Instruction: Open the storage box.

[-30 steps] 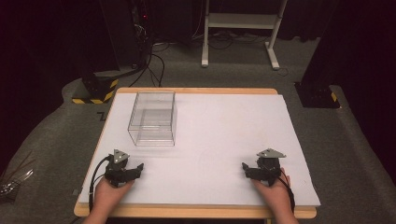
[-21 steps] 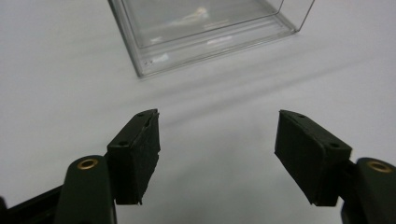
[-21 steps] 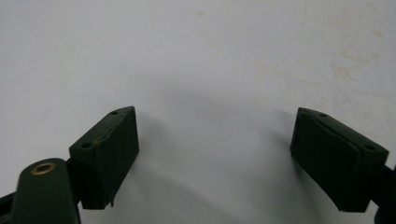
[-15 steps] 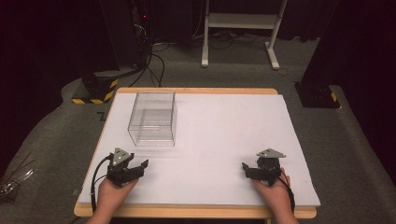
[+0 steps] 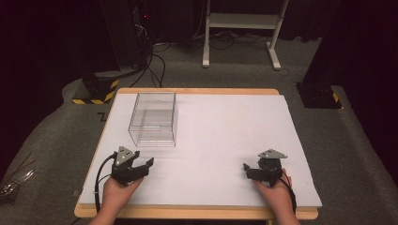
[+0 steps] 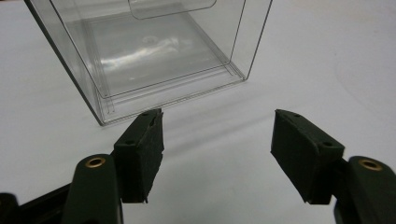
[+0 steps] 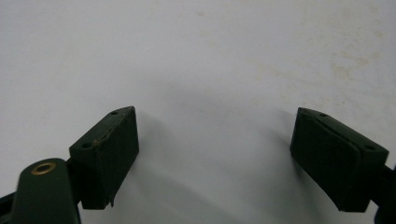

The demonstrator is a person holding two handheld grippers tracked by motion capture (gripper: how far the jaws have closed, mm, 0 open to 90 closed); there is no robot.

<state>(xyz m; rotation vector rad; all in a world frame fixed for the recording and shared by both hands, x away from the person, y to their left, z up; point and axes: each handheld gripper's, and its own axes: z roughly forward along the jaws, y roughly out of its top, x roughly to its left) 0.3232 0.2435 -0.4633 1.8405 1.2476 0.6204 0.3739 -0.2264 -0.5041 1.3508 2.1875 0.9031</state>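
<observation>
I hold my left gripper (image 5: 139,165) low at the near left, jaws spread wide and empty. My right gripper (image 5: 252,171) sits near right, jaws equally apart, angled left.

no readable text, no labels, no brands, no numbers anywhere

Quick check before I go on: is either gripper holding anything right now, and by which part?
Nothing is held. The left gripper is open short of the clear box; the right gripper is open over bare table.
</observation>
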